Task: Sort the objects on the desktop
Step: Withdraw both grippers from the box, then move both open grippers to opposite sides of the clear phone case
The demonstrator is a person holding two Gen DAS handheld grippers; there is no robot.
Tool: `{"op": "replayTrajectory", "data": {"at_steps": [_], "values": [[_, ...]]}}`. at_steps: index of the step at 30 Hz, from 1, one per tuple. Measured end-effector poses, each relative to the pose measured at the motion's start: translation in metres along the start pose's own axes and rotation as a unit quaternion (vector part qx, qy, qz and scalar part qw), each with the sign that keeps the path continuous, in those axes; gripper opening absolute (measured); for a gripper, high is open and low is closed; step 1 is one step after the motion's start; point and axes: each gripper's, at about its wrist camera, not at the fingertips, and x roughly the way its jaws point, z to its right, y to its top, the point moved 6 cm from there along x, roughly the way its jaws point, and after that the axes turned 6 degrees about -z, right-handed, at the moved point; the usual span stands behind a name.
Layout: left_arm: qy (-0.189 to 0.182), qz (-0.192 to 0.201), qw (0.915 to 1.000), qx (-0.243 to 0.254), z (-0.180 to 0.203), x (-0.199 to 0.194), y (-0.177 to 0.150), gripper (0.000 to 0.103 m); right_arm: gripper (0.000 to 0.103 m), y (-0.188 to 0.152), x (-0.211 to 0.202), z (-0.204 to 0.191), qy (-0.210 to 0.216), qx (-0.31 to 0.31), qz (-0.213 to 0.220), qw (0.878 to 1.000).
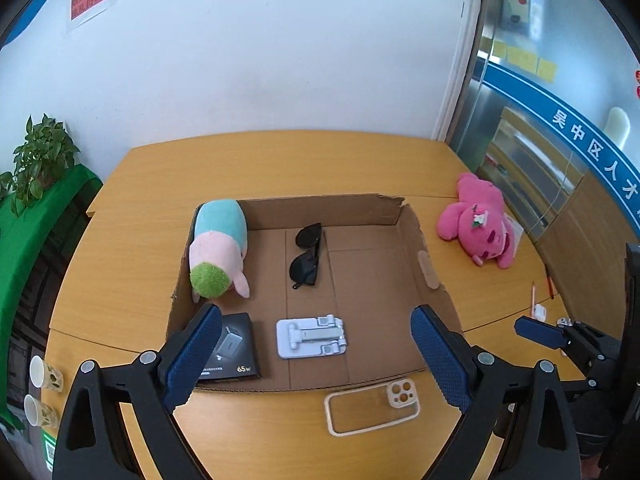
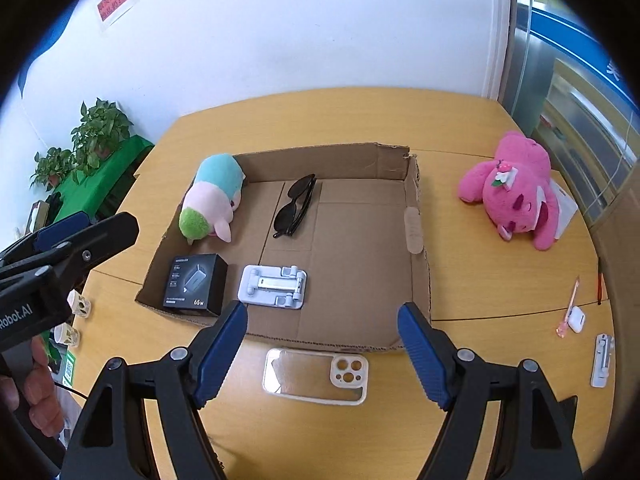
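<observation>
Cardboard box [image 2: 416,216]: shallow, open-topped, brown, one far corner torn; sat mid-table on the wooden table [image 2: 480,280].

Contents of box:
- Plush toy [image 2: 212,200], teal, pale pink and green; lay along the left wall, green end toward the camera.
- Sunglasses [image 2: 294,206], black, folded; lay beside the plush, near the box's middle.
- Charger box [image 2: 196,284], black, marked "65w"; lay in the near-left corner.
- Phone stand [image 2: 274,286], white and grey, folded flat; lay just right of the charger box.

Outside of box:
- Phone case [image 2: 316,376], clear with cream rim and camera cut-outs; lay flat on the table just in front of the near wall, apart from it.
- Pink plush bear [image 2: 516,196], with a small flower at the head; lay on its side to the right of the box, well apart, partly on a white card.
- Small white earbud case [image 2: 576,318] and a pink pen [image 2: 570,306]; lay near the right edge.

Left gripper [image 1: 316,360]: blue-padded fingers spread wide, nothing between them, touched nothing; hung above the box's near half.

Right gripper [image 2: 322,348]: fingers spread wide, empty, touched nothing; hung above the phone case and the box's near wall.
</observation>
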Motion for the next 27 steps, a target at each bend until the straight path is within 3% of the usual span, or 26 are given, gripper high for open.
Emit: {"op": "replayTrajectory", "data": {"at_steps": [12,16,18,22,27], "values": [[-0.016,-0.014,0.9997,-0.011,0.011,0.001,-0.036,0.097,0.078,-0.031,-0.008,0.004,0.013,-0.01,-0.002,1.0],[-0.039,-0.066,0.9968,-0.021,0.003,0.031,-0.065,0.097,0.079,-0.059,0.028,0.018,0.019,-0.004,-0.039,0.999],[-0.052,-0.099,0.9935,-0.023,-0.002,0.052,-0.085,0.097,0.078,-0.082,0.062,0.03,-0.001,-0.001,-0.083,0.997],[-0.065,-0.149,0.9861,-0.032,-0.012,0.093,-0.122,0.097,0.078,-0.124,0.118,0.048,0.015,0.041,-0.161,0.986],[-0.105,-0.189,0.9752,-0.048,-0.014,0.145,-0.15,0.096,0.078,-0.126,0.144,0.04,0.062,0.046,-0.153,0.985]]}}
